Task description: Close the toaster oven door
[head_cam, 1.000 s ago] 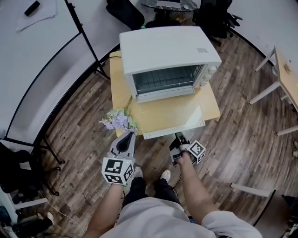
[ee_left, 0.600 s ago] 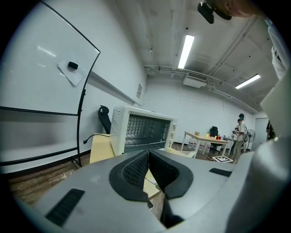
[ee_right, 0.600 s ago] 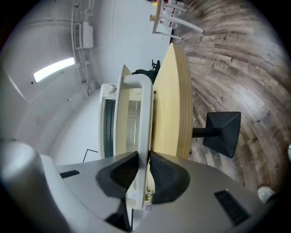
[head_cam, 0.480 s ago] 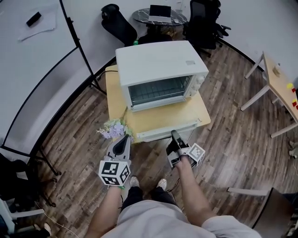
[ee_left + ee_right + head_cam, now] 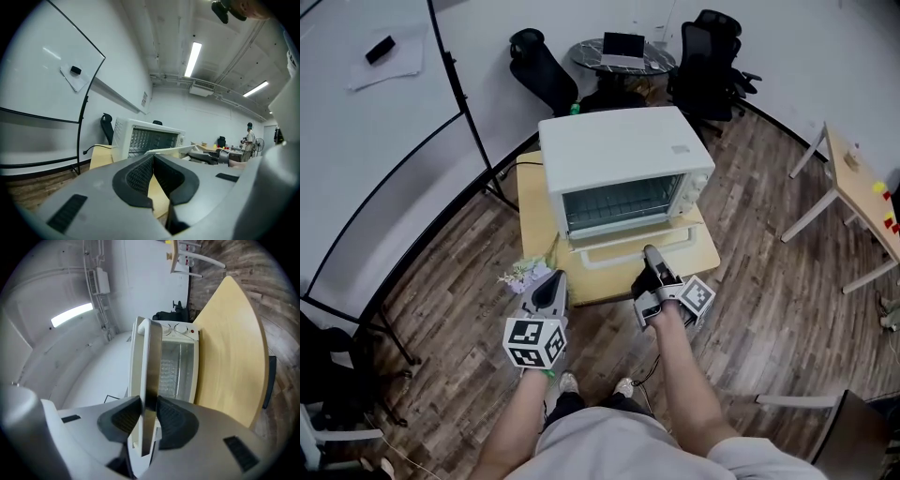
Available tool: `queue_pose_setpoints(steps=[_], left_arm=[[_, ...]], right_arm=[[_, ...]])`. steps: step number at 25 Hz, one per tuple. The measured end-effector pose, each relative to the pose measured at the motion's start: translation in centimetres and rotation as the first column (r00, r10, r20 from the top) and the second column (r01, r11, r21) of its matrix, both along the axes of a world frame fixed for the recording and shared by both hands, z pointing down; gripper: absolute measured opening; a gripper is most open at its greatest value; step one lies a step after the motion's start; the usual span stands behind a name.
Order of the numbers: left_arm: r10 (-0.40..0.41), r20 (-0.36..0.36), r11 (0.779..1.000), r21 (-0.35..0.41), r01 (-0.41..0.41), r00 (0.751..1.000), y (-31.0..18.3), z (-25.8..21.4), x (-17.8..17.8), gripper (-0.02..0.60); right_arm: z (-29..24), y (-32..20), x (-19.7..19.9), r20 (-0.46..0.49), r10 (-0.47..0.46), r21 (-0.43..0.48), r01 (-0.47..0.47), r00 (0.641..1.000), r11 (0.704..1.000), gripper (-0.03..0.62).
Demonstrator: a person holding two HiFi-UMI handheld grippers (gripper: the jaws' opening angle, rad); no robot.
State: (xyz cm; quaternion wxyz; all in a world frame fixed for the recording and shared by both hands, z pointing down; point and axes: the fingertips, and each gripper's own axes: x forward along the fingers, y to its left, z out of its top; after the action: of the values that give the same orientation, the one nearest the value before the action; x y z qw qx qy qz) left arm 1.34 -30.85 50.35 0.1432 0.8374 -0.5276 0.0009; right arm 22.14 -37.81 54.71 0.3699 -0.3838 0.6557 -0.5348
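Note:
A white toaster oven stands on a small wooden table. Its door hangs partly raised in front of the opening. My right gripper is at the door's front edge. In the right gripper view the metal door handle runs between the pads of that gripper. Both pads touch it, though the jaws have just been opening a little. My left gripper hovers off the table's near left corner, shut on nothing. The oven lies ahead of it.
A bunch of pale purple flowers lies at the table's near left corner by the left gripper. A whiteboard on a black stand is at the left. Office chairs and a round table with a laptop stand behind; another wooden table at right.
The right gripper has risen with the door handle, and the door has swung up from lying flat to a partly raised tilt. The left gripper has lifted slightly.

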Motion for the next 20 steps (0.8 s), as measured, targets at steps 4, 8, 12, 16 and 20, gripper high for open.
queue_pose_setpoints(steps=[4,8,12,16,20], left_arm=[[-0.016,-0.001,1.000,0.008,0.016,1.000,-1.1,-0.5,-0.5,0.014],[-0.032,0.001,0.999,0.012,0.032,0.999,-1.8,-0.8,-0.9,0.014],[-0.040,0.002,0.999,0.024,0.040,0.999,-2.8,-1.1,-1.0,0.014],[-0.047,-0.003,0.998,0.038,0.047,0.999,-3.5,-1.7,-1.1,0.014],[-0.050,-0.004,0.997,0.057,0.050,0.999,-4.1,-2.5,-1.0,0.014]], right_arm=[[-1.8,-2.1,-0.4,0.012,0.008,0.028,-0.008,1.000,1.000,0.270],[-3.2,-3.8,-1.0,0.027,0.003,0.044,-0.004,1.000,0.999,0.268],[-4.4,-5.6,-1.3,0.034,-0.001,0.055,-0.001,0.999,0.998,0.267],[-5.4,-7.2,-1.7,0.037,-0.003,0.061,0.001,0.999,0.998,0.264],[-5.5,-8.2,-1.8,0.052,-0.001,0.051,-0.001,0.999,0.999,0.261]])
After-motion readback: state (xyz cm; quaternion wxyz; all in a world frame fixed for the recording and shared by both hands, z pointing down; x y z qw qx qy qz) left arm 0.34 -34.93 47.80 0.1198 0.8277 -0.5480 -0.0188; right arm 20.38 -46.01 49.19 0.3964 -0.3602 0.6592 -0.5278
